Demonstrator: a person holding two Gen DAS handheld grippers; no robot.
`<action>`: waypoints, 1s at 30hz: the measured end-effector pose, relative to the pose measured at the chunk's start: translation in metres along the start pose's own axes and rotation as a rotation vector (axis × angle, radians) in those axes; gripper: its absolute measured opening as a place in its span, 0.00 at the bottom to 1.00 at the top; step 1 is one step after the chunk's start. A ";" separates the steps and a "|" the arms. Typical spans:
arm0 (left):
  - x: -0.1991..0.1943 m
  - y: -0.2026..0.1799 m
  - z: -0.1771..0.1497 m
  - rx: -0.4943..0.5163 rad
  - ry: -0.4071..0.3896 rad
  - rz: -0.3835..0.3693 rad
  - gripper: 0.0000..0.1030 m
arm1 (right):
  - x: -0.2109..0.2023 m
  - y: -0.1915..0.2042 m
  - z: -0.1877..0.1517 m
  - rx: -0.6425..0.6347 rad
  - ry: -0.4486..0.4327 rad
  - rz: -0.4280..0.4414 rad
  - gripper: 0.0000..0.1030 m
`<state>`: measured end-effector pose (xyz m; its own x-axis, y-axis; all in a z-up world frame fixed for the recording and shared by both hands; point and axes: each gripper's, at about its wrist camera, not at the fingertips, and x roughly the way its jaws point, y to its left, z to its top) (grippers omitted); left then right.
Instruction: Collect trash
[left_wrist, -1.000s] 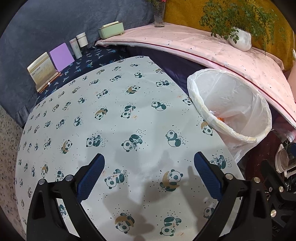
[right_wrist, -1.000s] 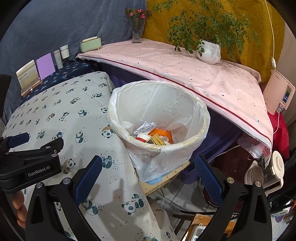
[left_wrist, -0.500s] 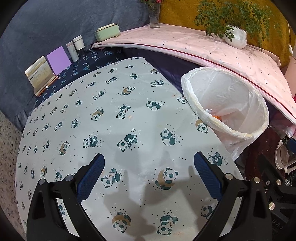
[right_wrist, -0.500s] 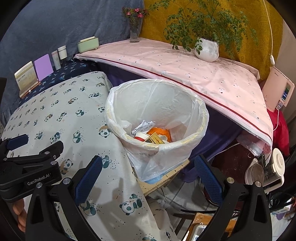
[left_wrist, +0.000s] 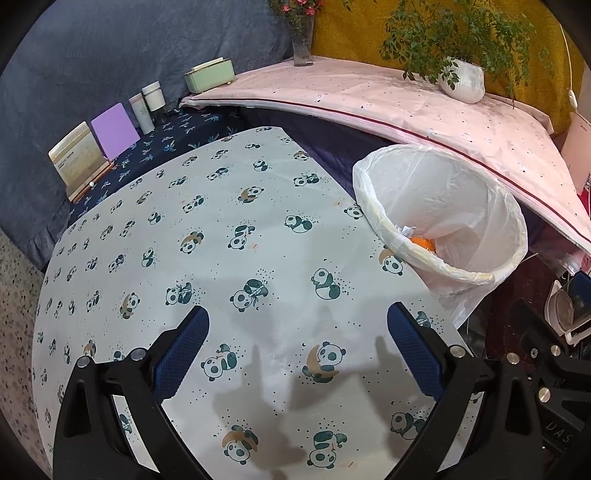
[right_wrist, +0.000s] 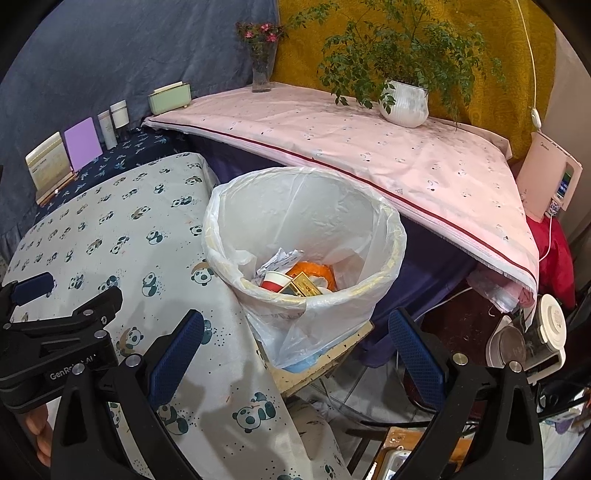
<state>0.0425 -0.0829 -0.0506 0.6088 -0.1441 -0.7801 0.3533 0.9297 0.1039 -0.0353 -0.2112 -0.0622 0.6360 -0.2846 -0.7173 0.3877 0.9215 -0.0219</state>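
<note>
A bin lined with a white plastic bag (right_wrist: 306, 229) (left_wrist: 443, 206) stands beside the right edge of the panda-print table (left_wrist: 221, 258). Inside the bin lie a red and white paper cup (right_wrist: 275, 280), a gold box (right_wrist: 301, 286), an orange wrapper (right_wrist: 314, 269) (left_wrist: 423, 243) and crumpled white paper (right_wrist: 280, 256). My left gripper (left_wrist: 297, 349) hangs open over bare cloth near the table's front. My right gripper (right_wrist: 295, 345) is open with nothing in it, in front of the bin and above the table's corner. The left gripper's body (right_wrist: 55, 332) shows at the left of the right wrist view.
A pink-covered shelf (right_wrist: 369, 147) behind the bin carries a potted plant (right_wrist: 404, 103), a flower vase (right_wrist: 262, 74) and a green box (right_wrist: 170, 98). Cards and bottles (left_wrist: 110, 129) line the far left. Appliances and cables (right_wrist: 528, 339) crowd the floor at right.
Both views have drifted slightly: the bin sits a little lower and further left in the right wrist view. Both grippers stay open and hold nothing.
</note>
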 end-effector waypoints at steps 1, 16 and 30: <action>0.000 0.000 0.000 0.000 -0.001 -0.003 0.90 | 0.000 -0.001 0.000 0.002 0.000 0.000 0.94; -0.008 -0.018 0.026 0.026 -0.031 -0.032 0.90 | -0.004 -0.016 0.017 0.026 -0.021 -0.008 0.94; -0.001 -0.027 0.045 0.029 -0.025 -0.028 0.90 | 0.004 -0.025 0.035 0.032 -0.032 -0.003 0.94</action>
<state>0.0644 -0.1232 -0.0246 0.6155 -0.1785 -0.7676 0.3904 0.9152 0.1002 -0.0194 -0.2450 -0.0406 0.6557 -0.2958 -0.6947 0.4104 0.9119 -0.0009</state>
